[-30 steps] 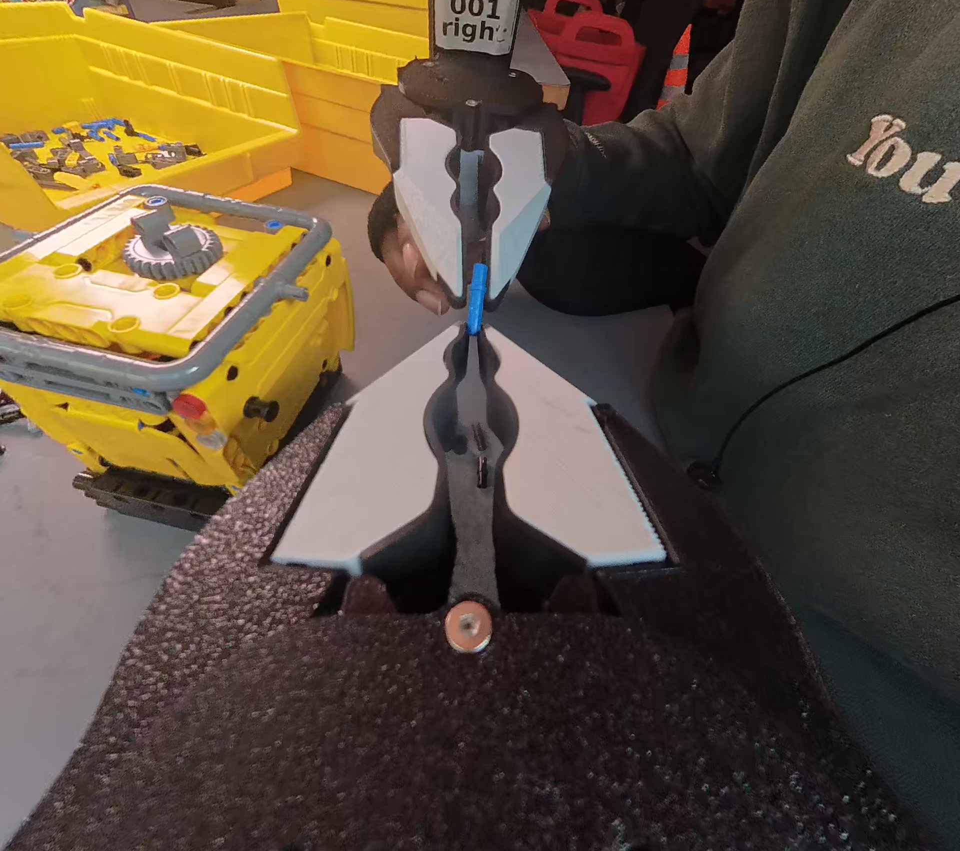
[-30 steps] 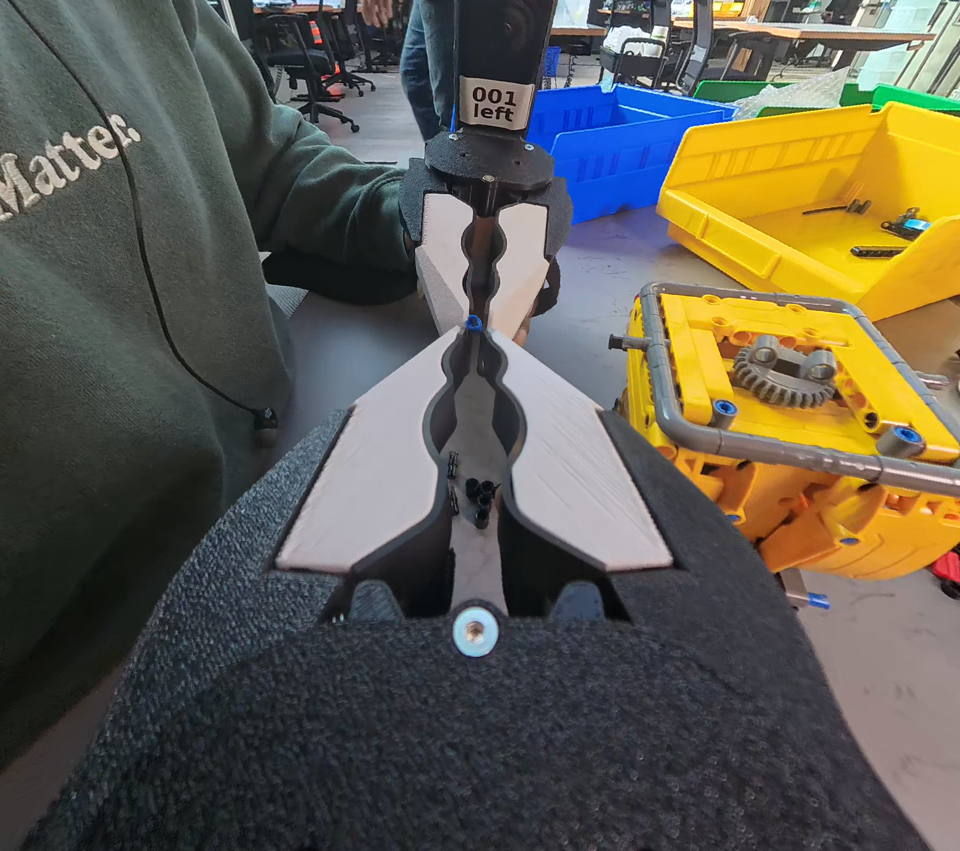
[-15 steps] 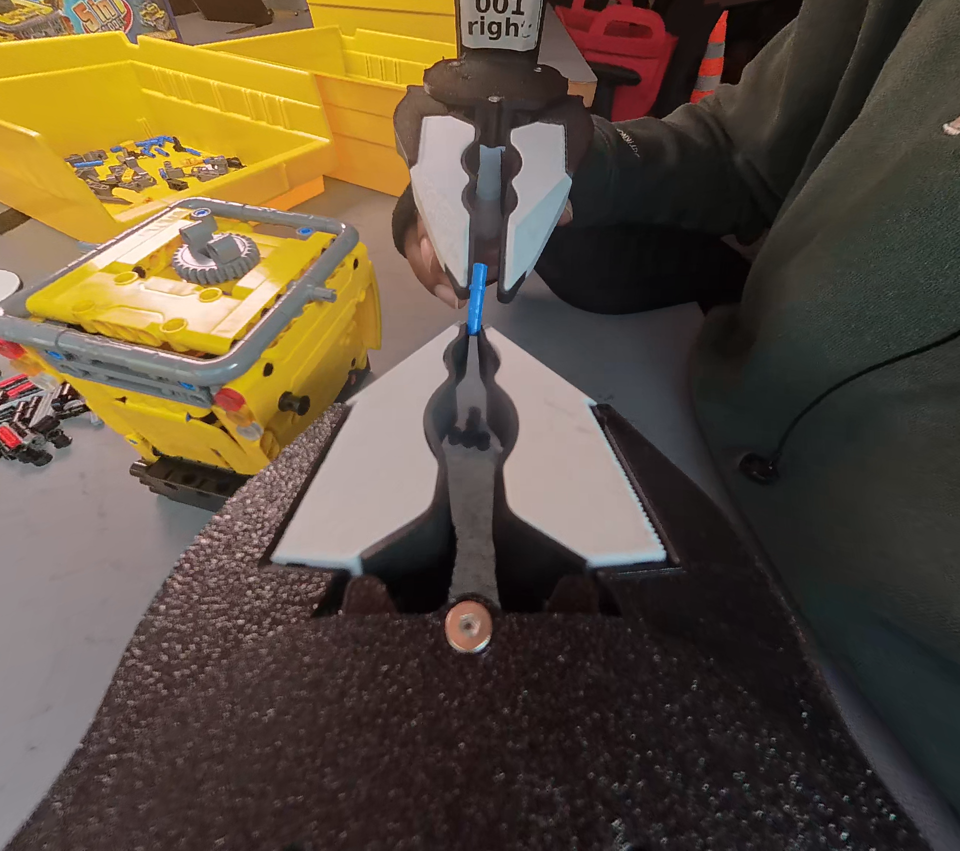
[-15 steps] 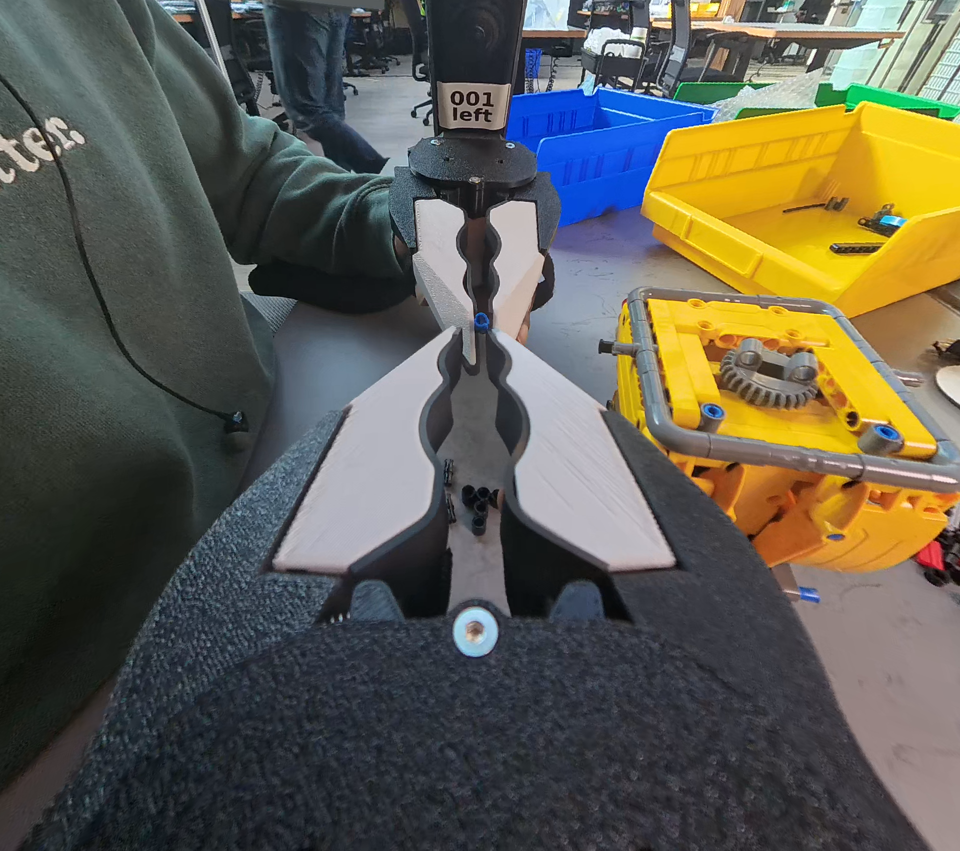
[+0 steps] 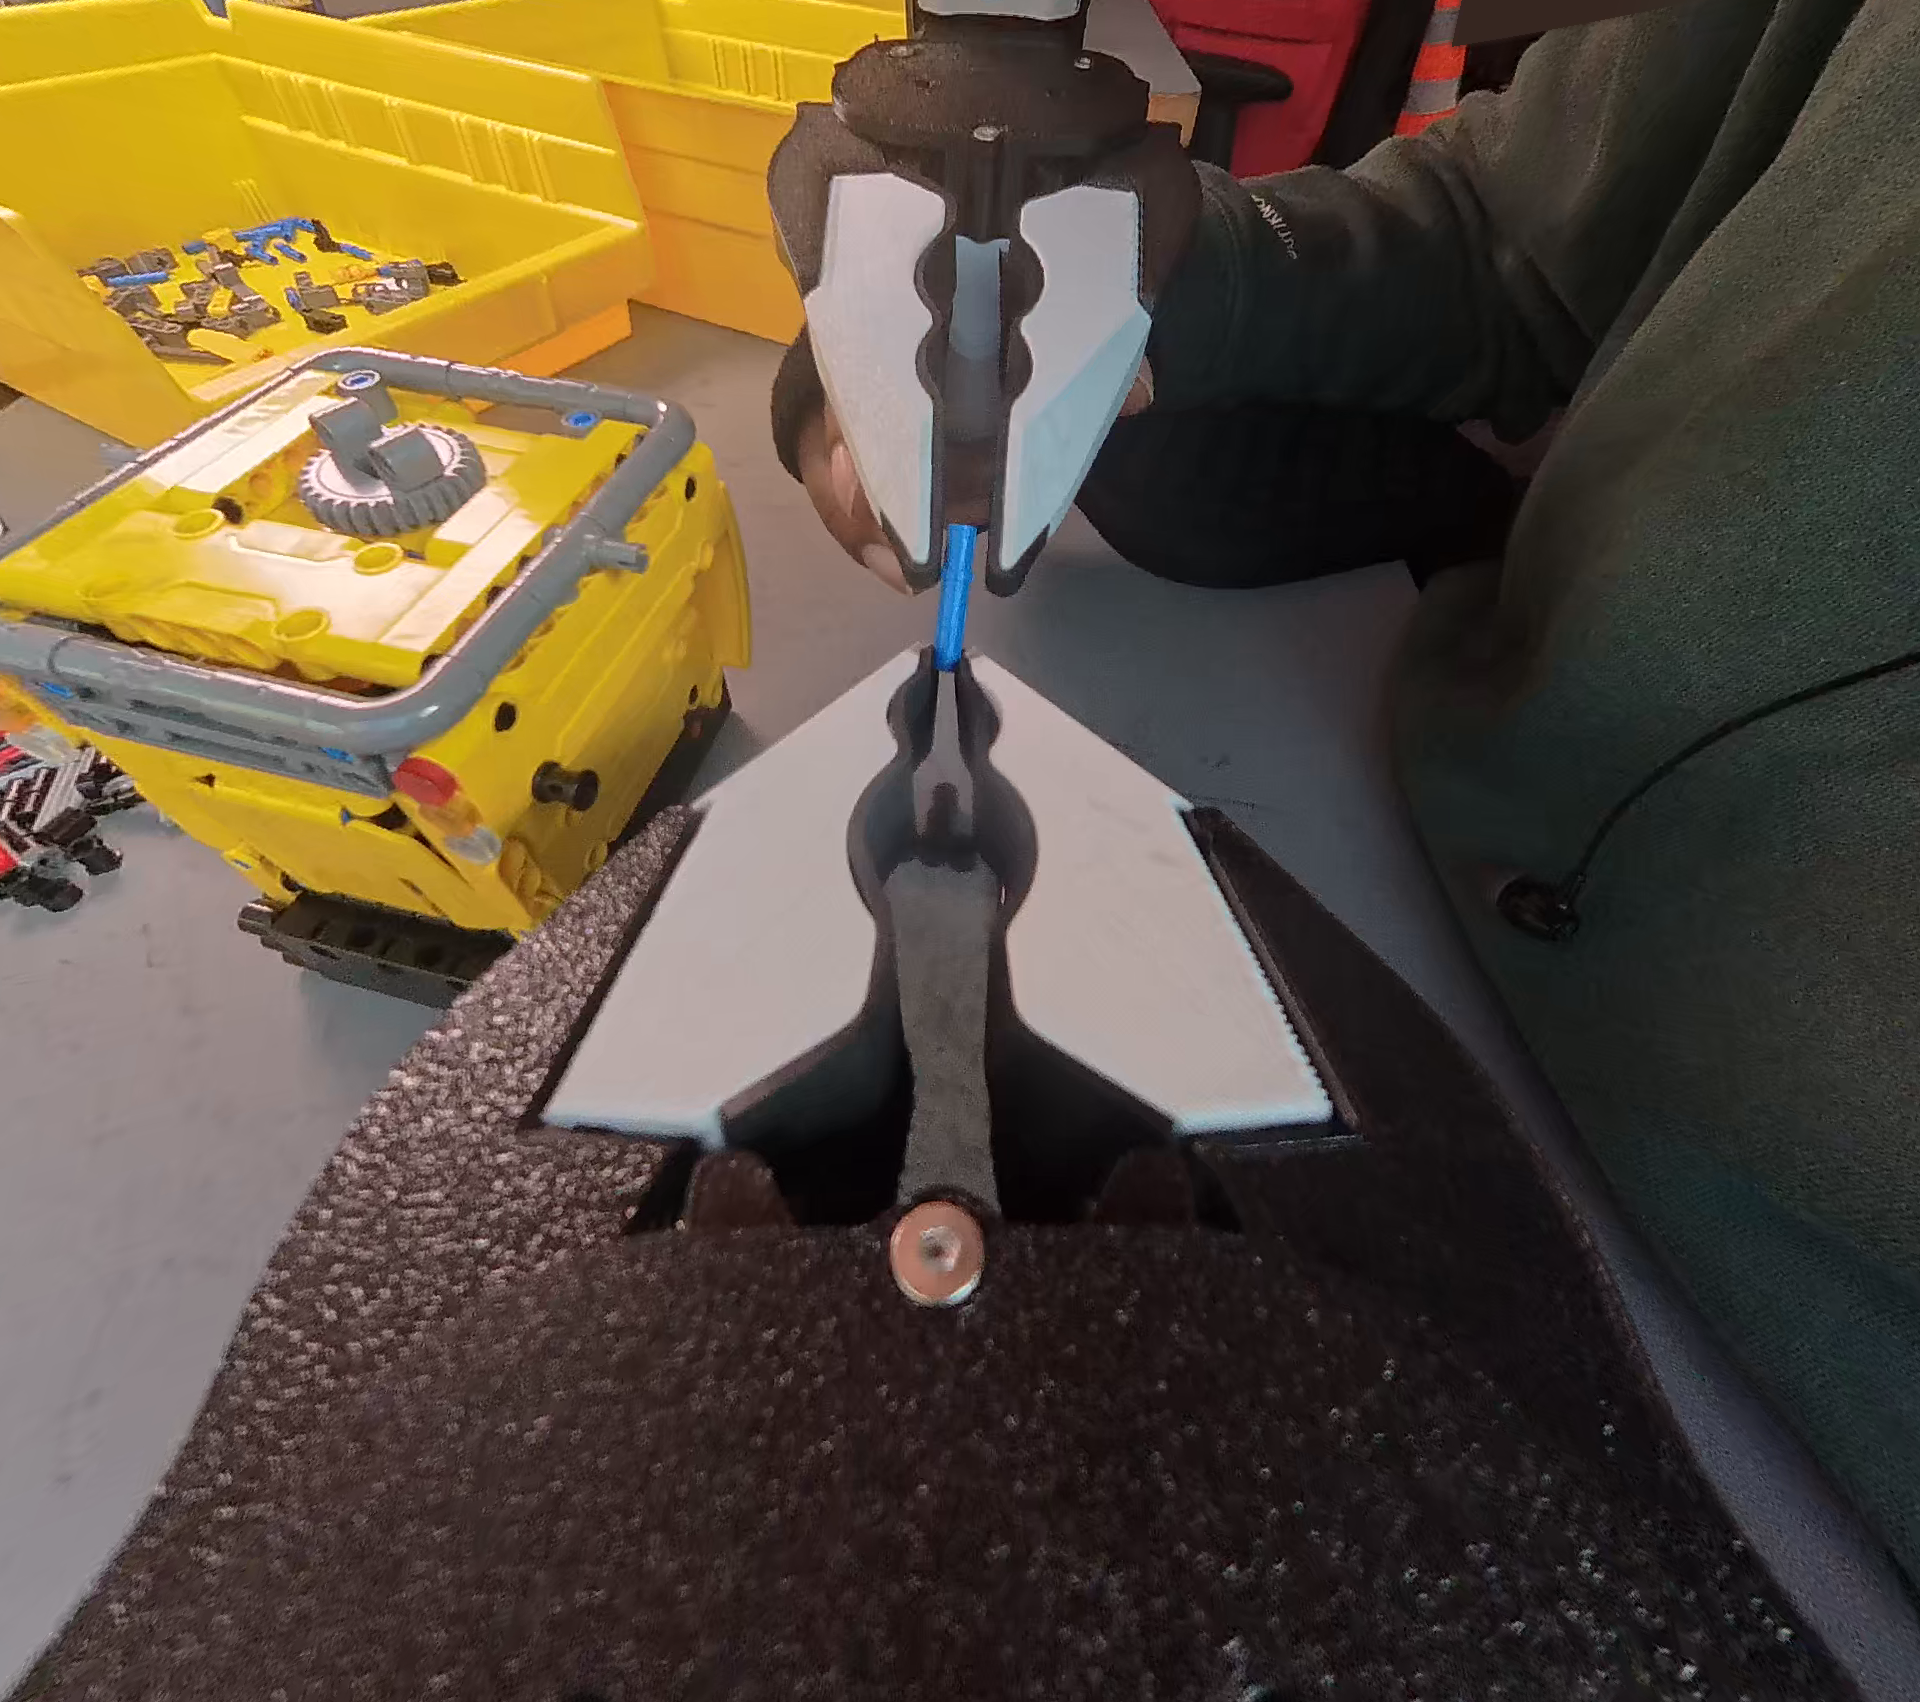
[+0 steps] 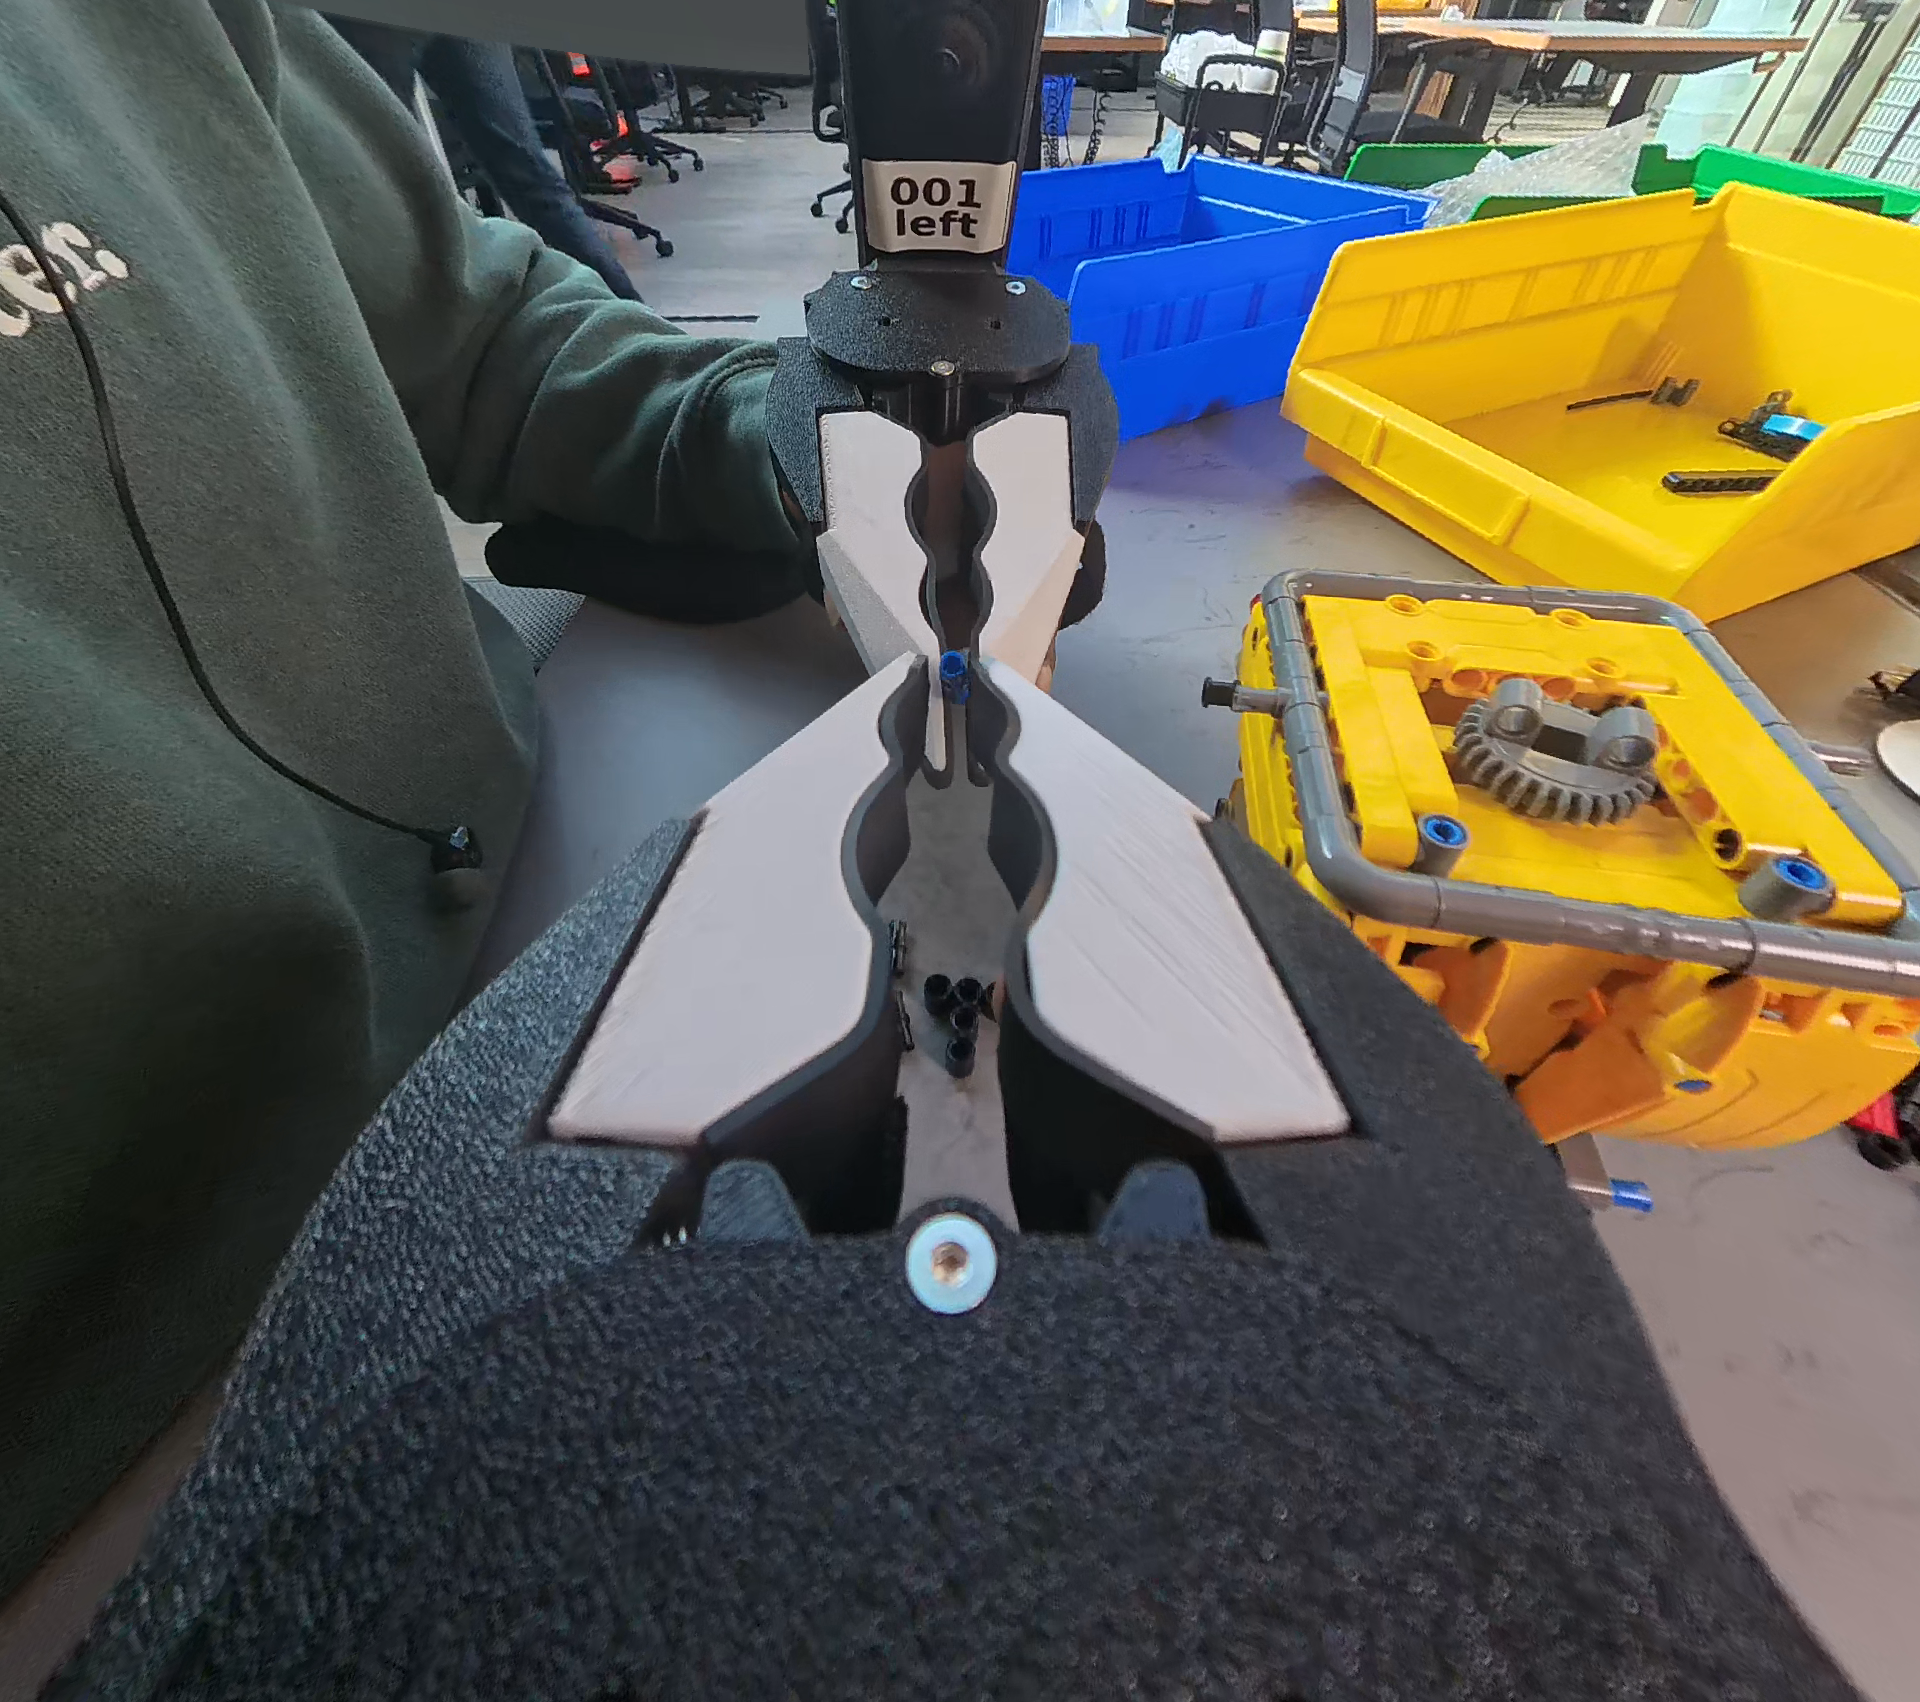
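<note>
The left gripper has a rough, grainy black body, matt and speckled, with smooth matt pale plastic fingers and a shiny metal screw behind the jaws. Between its tips and those of the right gripper is a glossy blue plastic pin. The right gripper's body looks coarser, almost like cloth; its fingers show fine ridged lines. To the side of the jaws stands a glossy yellow plastic model with a smooth grey plastic frame and gear. The bins are shiny moulded plastic. The table is smooth, matt grey. The sleeve is soft green fleece-like cloth.
</note>
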`<state>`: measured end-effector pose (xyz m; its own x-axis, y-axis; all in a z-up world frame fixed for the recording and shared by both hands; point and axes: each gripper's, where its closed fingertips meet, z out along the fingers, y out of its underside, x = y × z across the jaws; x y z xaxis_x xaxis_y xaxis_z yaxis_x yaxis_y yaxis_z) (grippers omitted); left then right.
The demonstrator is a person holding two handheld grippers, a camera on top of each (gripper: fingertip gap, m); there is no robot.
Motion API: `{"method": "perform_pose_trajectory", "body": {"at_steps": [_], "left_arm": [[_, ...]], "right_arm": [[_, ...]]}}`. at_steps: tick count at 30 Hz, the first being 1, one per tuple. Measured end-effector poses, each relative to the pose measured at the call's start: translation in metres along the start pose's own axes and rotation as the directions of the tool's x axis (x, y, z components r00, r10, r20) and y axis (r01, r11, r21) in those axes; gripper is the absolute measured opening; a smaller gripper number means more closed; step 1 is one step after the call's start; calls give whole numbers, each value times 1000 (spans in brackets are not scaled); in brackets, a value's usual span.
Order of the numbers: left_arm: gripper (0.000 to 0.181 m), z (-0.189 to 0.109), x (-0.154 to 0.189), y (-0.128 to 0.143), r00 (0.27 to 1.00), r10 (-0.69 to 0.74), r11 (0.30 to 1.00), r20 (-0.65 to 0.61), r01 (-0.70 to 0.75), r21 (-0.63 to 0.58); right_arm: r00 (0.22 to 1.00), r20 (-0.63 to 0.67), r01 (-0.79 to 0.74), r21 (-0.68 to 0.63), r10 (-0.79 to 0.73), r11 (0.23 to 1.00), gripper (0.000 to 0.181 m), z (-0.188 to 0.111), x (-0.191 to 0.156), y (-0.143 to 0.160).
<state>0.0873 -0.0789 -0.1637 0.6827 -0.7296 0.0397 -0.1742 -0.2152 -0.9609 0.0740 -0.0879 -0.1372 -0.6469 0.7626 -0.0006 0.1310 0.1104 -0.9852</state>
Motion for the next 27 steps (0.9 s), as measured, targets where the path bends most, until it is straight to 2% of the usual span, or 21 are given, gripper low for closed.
{"method": "perform_pose_trajectory", "body": {"at_steps": [6,8,10,14,19,21,27], "left_arm": [[2,1,0,5,1000,-3,1000,-1,3,-27],[3,3,-3,12,1000,-16,998,11,16,-68],[15,3,-5,25,1000,-20,989,19,22,-148],[31,9,-8,49,1000,-18,957,13,21,-290],[32,17,-6,70,999,-1,907,-49,-20,-422],[31,19,-8,72,998,8,900,-55,-31,-435],[29,24,-6,75,997,17,889,-73,-49,-455]], "right_arm": [[1000,0,-1,-25,1,1000,5,2,1,4],[1000,-12,4,-82,-5,997,5,3,4,12],[1000,-23,7,-174,-11,985,5,1,7,22],[1000,-11,10,-423,-16,906,5,-3,8,53],[999,38,32,-609,-11,793,5,4,2,80],[999,39,28,-651,-3,758,5,3,4,86],[999,45,18,-693,19,721,4,4,4,87]]}}
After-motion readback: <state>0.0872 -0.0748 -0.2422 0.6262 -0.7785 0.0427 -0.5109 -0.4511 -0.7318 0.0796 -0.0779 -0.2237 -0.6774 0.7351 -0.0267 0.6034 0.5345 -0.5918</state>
